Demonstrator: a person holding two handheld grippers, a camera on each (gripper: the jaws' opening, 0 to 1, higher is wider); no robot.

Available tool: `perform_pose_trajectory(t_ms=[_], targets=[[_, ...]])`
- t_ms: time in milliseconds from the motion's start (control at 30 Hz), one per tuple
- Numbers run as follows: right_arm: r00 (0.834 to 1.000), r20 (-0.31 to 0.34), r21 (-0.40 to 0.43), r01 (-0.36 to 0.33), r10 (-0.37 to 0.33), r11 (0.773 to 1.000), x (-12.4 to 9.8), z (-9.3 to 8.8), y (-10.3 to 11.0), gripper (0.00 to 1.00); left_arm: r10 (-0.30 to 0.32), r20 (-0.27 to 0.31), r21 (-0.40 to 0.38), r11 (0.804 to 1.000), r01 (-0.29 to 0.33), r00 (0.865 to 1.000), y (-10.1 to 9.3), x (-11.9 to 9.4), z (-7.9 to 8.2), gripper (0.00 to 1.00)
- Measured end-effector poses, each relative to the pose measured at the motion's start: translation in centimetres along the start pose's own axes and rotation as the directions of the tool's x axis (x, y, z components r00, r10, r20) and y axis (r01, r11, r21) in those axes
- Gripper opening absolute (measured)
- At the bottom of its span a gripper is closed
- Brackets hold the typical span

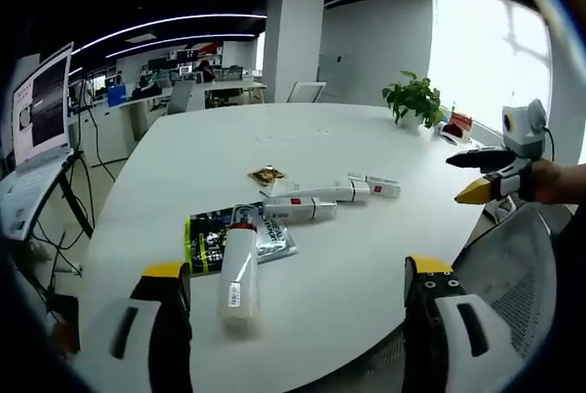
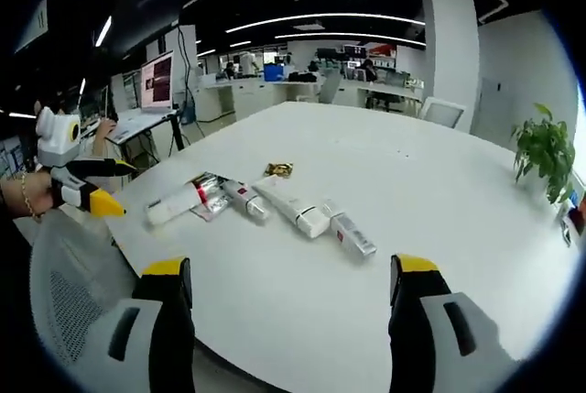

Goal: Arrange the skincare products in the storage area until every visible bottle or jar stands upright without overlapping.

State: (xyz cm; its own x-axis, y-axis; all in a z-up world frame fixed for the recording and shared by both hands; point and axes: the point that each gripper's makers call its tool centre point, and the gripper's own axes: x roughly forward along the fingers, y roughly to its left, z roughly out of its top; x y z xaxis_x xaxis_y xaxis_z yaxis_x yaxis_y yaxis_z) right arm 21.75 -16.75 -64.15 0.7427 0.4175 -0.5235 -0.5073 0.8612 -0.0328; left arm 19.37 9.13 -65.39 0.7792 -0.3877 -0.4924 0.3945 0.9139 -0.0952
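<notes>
Several skincare products lie flat in a loose row on the white table [image 1: 366, 256]. A white bottle with a red band [image 1: 240, 269] is nearest, partly on a green and black sachet pack [image 1: 209, 237]. Beyond lie a short white tube [image 1: 300, 210], a long white tube [image 1: 320, 193] and a small white box [image 1: 375, 185]. My left gripper [image 1: 297, 269] hangs open over the table's near edge, short of the bottle. In the right gripper view the bottle [image 2: 174, 201], long tube [image 2: 291, 205] and box [image 2: 350, 233] lie ahead of my open right gripper [image 2: 290, 265].
A small gold packet [image 1: 266, 174] lies behind the row. A potted plant [image 1: 414, 98] stands at the far table edge. A mesh chair back [image 1: 513, 265] is close beside me. A screen [image 2: 156, 81] stands past the table. The table's far half is bare white surface.
</notes>
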Motion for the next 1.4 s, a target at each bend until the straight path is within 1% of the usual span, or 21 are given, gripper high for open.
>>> perform_pose_trajectory(t_ms=[33,167,267,333,367,467,633,700,800,900,967,1033,1133,1267,1400], targets=[[1.0,-0.002,-0.003,0.0,0.0,1.0,0.1,0.1,-0.1,0.84,0.0,0.005,-0.003,1.0,0.0,1.0,0.0,0.0,0.1,0.91],[1.0,-0.012,-0.023,-0.018,0.017,1.0,0.9,0.9,-0.4,0.82,0.002,0.011,-0.003,1.0,-0.002,1.0,0.1,-0.1,0.2,0.91],[0.998,-0.045,-0.012,-0.05,0.05,0.999,1.5,1.2,-0.4,0.75,-0.005,0.007,0.0,1.0,0.005,1.0,-0.1,-0.1,0.1,0.91],[0.997,-0.051,-0.018,-0.058,0.057,0.998,2.1,1.5,-0.7,0.71,-0.009,-0.011,0.002,1.0,0.009,1.0,-0.2,0.0,-0.3,0.9],[0.997,-0.052,-0.025,-0.062,0.061,0.998,2.5,1.7,-0.9,0.7,-0.008,-0.012,0.006,1.0,0.008,1.0,-0.2,0.0,-0.3,0.9],[0.995,-0.062,-0.041,-0.077,0.074,0.996,3.2,2.1,-0.8,0.7,-0.017,-0.004,-0.004,1.0,0.017,1.0,-0.3,0.0,-0.1,0.91],[0.992,-0.087,-0.094,-0.104,0.096,0.99,4.9,3.0,-0.9,0.69,-0.028,-0.012,-0.016,0.999,0.028,1.0,-0.5,0.0,-0.3,0.9],[0.989,-0.1,-0.114,-0.118,0.107,0.986,5.8,3.3,-0.7,0.69,-0.03,-0.008,-0.018,0.999,0.03,1.0,-0.5,0.0,-0.2,0.9],[0.985,-0.121,-0.122,-0.139,0.124,0.983,6.9,3.1,-0.6,0.68,-0.03,-0.008,-0.022,0.999,0.03,1.0,-0.3,0.0,-0.3,0.9],[0.977,-0.164,-0.152,-0.161,0.136,0.975,8.1,2.6,0.0,0.68,-0.025,-0.002,-0.03,0.999,0.024,1.0,-0.1,0.0,-0.3,0.9],[0.973,-0.179,-0.154,-0.171,0.142,0.973,8.9,2.3,-0.3,0.68,-0.02,0.0,-0.035,0.999,0.02,1.0,0.0,0.0,-0.2,0.9],[0.971,-0.189,-0.163,-0.18,0.149,0.97,9.3,2.5,-0.2,0.67,-0.016,0.002,-0.04,0.999,0.016,1.0,0.0,0.0,-0.2,0.9],[0.967,-0.203,-0.178,-0.191,0.154,0.965,10.7,2.7,-0.6,0.66,-0.012,0.0,-0.041,0.999,0.012,1.0,0.1,0.0,-0.3,0.9],[0.964,-0.212,-0.195,-0.202,0.16,0.96,12.0,3.4,-0.6,0.65,-0.007,-0.001,-0.036,0.999,0.007,1.0,0.1,0.0,-0.3,0.9],[0.958,-0.229,-0.203,-0.221,0.173,0.954,14.0,3.6,-0.4,0.64,-0.005,-0.003,-0.038,0.999,0.004,1.0,0.2,0.0,-0.3,0.9]])
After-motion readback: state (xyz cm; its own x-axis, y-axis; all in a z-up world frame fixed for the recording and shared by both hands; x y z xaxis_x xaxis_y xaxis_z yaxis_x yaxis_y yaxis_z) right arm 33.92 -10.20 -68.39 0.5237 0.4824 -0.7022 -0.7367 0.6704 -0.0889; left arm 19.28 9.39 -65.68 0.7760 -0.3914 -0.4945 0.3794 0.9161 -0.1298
